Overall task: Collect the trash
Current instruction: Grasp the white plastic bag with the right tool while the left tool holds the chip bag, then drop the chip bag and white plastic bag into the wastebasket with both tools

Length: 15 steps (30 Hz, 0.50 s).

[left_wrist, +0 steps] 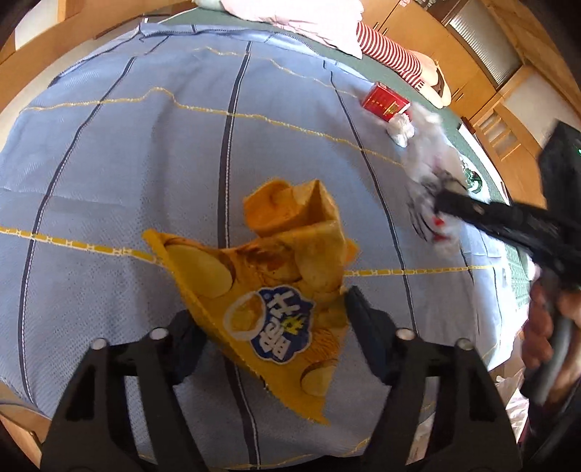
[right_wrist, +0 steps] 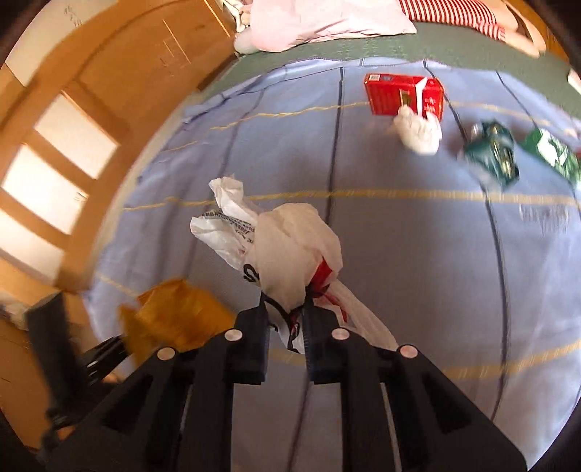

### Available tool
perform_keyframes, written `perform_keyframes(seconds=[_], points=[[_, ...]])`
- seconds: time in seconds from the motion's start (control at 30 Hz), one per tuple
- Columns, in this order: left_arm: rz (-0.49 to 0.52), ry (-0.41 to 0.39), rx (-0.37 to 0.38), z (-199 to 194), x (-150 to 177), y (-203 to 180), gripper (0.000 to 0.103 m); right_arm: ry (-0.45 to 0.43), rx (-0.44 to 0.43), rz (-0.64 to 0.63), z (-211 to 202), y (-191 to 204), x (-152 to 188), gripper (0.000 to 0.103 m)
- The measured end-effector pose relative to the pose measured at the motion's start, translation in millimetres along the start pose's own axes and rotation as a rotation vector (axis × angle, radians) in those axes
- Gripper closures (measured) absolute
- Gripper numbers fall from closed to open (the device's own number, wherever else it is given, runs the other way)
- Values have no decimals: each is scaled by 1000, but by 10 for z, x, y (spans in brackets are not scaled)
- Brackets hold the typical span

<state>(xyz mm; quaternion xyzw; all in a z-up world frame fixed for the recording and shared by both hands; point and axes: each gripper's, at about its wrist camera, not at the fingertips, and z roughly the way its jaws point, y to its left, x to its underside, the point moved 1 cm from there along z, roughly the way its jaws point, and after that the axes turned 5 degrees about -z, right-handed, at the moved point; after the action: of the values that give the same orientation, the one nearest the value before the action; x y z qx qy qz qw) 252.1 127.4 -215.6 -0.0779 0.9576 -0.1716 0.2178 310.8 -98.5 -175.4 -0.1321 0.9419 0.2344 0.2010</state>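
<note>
wooden cupboards and panelled doors ring a bed spread with a pale blue blanket (left_wrist: 152, 152) crossed by dark and gold lines. at the far end lie a pink pillow (right_wrist: 326, 21) and something red-and-white striped (left_wrist: 385, 51).

the left gripper (left_wrist: 268, 319) has its fingers spread wide, one on each side of a crumpled yellow chip bag (left_wrist: 268, 290) that lies on the blanket; whether the fingers touch the bag is hard to tell. the bag shows potato slices and a blue logo.

the right gripper (right_wrist: 285, 319) is pinched on a white plastic bag (right_wrist: 287, 250) with black and red print, gripping it by its bunched lower part, and the bag billows out past the fingertips above the blanket.

farther up the blanket a red box (right_wrist: 403, 96) lies with a white paper wad (right_wrist: 417, 134) touching its near edge. to the right of those sit a crushed dark green can (right_wrist: 494, 152) and a green packet (right_wrist: 552, 152), close together.
</note>
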Motion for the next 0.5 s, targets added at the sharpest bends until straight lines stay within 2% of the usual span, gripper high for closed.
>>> perform_keyframes(seconds=[0.03, 0.07, 0.23, 0.4, 0.5], points=[[14, -6, -10, -10, 9, -16, 50, -8, -22, 18, -73, 23, 67, 87], [29, -17, -23, -17, 18, -34, 65, -19, -36, 34, -153, 39, 140, 87], [79, -90, -31, -168, 59, -103, 68, -70, -93, 126, -416, 33, 424, 87], [81, -148, -23, -393, 126, -73, 71, -67, -99, 186, -468, -68, 612, 87], [91, -211, -44, -602, 164, -85, 71, -103, -109, 244, -576, -155, 728, 87]])
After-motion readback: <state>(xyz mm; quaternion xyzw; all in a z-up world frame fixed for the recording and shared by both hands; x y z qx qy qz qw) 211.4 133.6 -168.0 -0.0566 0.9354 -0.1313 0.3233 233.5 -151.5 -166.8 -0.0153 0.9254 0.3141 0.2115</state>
